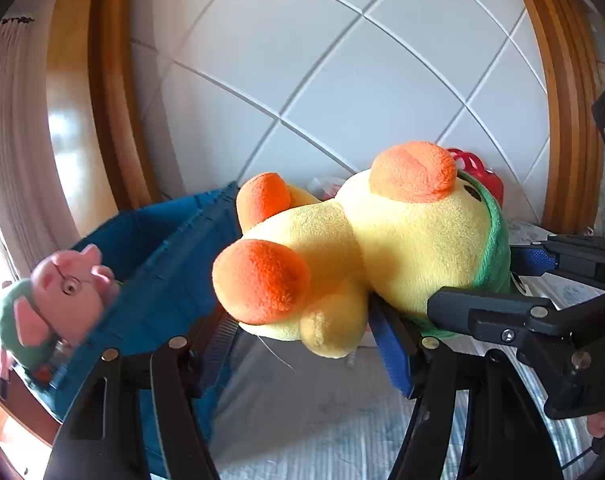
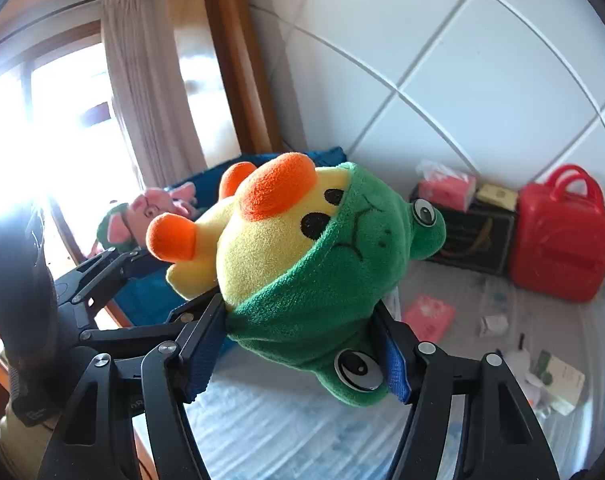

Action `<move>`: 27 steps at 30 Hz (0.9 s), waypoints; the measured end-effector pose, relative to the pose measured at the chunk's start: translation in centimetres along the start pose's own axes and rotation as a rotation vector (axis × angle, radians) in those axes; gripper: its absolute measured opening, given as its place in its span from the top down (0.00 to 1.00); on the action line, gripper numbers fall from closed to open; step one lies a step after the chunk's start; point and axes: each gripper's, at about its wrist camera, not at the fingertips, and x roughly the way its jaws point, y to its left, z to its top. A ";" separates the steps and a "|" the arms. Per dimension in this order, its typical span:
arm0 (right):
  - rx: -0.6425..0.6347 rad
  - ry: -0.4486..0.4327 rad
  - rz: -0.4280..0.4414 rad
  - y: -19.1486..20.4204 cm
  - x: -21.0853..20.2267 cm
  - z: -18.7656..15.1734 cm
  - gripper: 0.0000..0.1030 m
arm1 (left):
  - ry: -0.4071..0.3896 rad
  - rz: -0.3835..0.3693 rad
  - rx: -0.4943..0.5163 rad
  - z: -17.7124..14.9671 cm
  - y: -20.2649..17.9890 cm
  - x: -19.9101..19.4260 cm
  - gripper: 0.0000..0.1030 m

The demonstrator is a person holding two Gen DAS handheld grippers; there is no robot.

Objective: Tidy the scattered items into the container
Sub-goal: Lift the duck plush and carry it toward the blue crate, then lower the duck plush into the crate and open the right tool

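Observation:
A yellow duck plush (image 1: 414,248) with orange beak and feet and a green frog hood (image 2: 322,280) hangs in the air, held by both grippers. In the left wrist view my left gripper (image 1: 302,332) is shut on the duck's body. The right gripper (image 1: 498,284) comes in from the right onto the hood. In the right wrist view my right gripper (image 2: 302,344) presses its blue pads (image 2: 396,364) on the hood, and the left gripper (image 2: 170,284) grips the body at the left. Behind stands the blue container (image 1: 162,260) with a pink pig plush (image 1: 70,288) at its rim.
A red carry case (image 2: 562,240) and a black box (image 2: 470,240) topped by a pink tissue pack stand against the white tiled wall. A pink packet (image 2: 428,316) and small cartons (image 2: 558,380) lie on the pale striped cover (image 2: 282,432). A curtain and bright window are at the left.

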 end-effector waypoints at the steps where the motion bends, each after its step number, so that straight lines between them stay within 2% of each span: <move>1: -0.012 -0.021 0.013 1.6 0.7 1.1 0.34 | -0.018 0.023 -0.002 0.6 2.0 -0.6 0.37; 4: -0.050 -0.056 0.072 6.4 3.7 4.8 0.34 | -0.049 0.110 -0.018 2.3 8.2 -1.6 0.38; 9: -0.134 -0.041 0.158 13.6 9.4 8.7 0.34 | -0.033 0.209 -0.079 2.8 17.1 -2.3 0.38; 14: -0.182 0.016 0.260 17.7 14.4 9.7 0.34 | 0.010 0.313 -0.132 1.3 22.1 -1.9 0.38; 17: -0.201 0.055 0.292 20.0 17.6 10.2 0.34 | 0.045 0.351 -0.162 0.3 25.0 -1.4 0.38; 19: -0.224 0.083 0.281 21.9 19.7 10.5 0.34 | 0.080 0.353 -0.191 -0.4 27.5 -0.6 0.38; 22: -0.258 0.107 0.236 24.2 22.4 11.6 0.34 | 0.120 0.316 -0.229 -0.4 31.3 1.5 0.38; 27: -0.212 0.137 0.110 25.4 26.7 13.4 0.34 | 0.214 0.206 -0.181 -0.2 35.5 7.0 0.37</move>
